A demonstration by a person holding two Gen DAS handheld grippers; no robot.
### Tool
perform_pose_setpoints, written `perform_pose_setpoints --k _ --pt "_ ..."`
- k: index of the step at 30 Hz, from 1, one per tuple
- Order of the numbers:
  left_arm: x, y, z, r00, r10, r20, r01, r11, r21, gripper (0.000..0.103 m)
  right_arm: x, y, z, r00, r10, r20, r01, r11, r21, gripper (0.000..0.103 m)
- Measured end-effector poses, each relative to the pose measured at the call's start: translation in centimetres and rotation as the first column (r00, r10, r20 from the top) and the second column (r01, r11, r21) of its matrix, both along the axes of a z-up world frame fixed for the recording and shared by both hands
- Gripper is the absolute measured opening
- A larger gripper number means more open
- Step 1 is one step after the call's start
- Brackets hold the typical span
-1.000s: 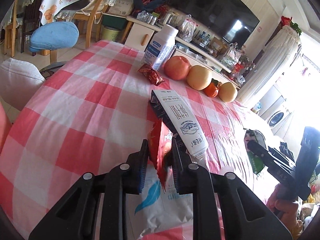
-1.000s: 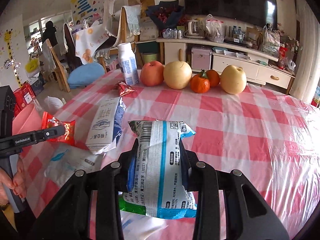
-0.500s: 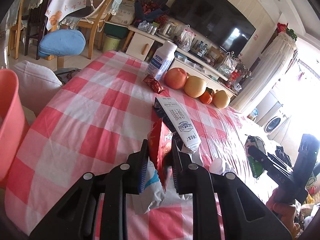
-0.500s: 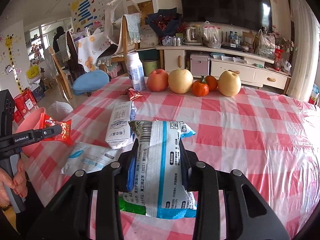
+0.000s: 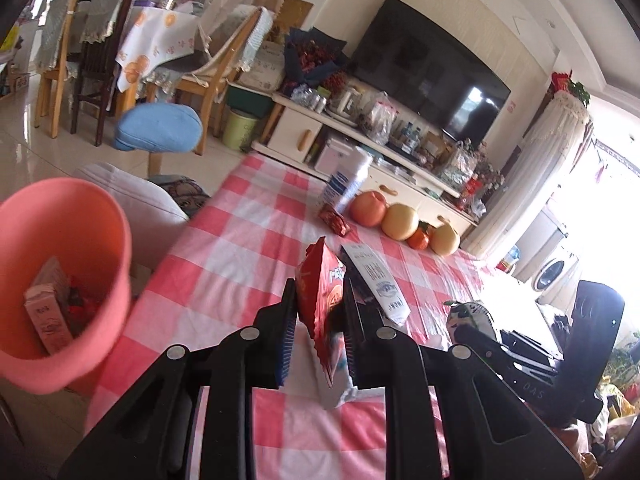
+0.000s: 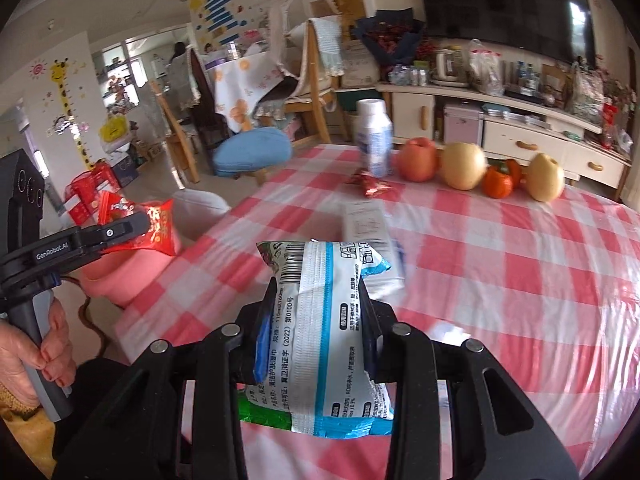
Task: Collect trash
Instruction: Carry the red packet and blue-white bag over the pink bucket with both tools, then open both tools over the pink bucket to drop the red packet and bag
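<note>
1. The table [image 5: 224,256], spread with a red-and-white checked cloth, fills the middle and lower right of both views.
2. A pink bin [image 5: 100,240] stands off the table's edge at the left of the left wrist view; a small carton [image 5: 46,312] and some red scraps lie inside it. In the right wrist view the bin shows at mid-left, partly behind the left gripper.
3. The right gripper [image 6: 318,312] at lower centre of its own view is clamped on a white and blue wipes pack [image 6: 328,320], which stands up between the pads with a green edge at its bottom.
4. The left gripper [image 5: 318,320] at lower centre of its view pinches a red snack wrapper [image 5: 322,300] edge-on, jaws nearly together. In the right wrist view the wrapper hangs at mid-left over the bin's rim.
5. A white milk carton [image 5: 376,280] lies flat on the cloth just beyond the left gripper.
6. A white bottle [image 6: 374,140] stands upright at the table's far edge, blurred.
7. Beside the bottle sits a row of fruit [image 6: 464,166]: an apple, two pears and two orange ones.
8. A small crumpled red wrapper [image 6: 372,188] lies just in front of the bottle.
</note>
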State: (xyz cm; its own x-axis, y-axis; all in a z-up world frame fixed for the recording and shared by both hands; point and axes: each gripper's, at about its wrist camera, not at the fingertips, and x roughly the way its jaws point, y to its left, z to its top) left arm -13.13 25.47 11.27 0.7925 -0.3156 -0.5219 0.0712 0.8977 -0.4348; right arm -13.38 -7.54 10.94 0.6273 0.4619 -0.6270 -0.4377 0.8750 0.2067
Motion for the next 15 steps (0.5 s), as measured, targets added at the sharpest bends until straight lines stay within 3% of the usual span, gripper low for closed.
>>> perform_pose_setpoints --k 6,15 --pt "-1.8 5.5 0.9 0.993 0.115 0.030 -0.116 0.993 0.029 0.023 0.1 7.6 1.3 0.991 0.131 -0.013 -0.130 0.991 0.039 0.036" --pt "-3.2 14.3 -1.3 0.965 0.263 -0.013 -0.263 0.965 -0.013 0.023 0.5 20.6 3.5 0.948 0.317 -0.004 -0.317 0.948 0.036 0.036"
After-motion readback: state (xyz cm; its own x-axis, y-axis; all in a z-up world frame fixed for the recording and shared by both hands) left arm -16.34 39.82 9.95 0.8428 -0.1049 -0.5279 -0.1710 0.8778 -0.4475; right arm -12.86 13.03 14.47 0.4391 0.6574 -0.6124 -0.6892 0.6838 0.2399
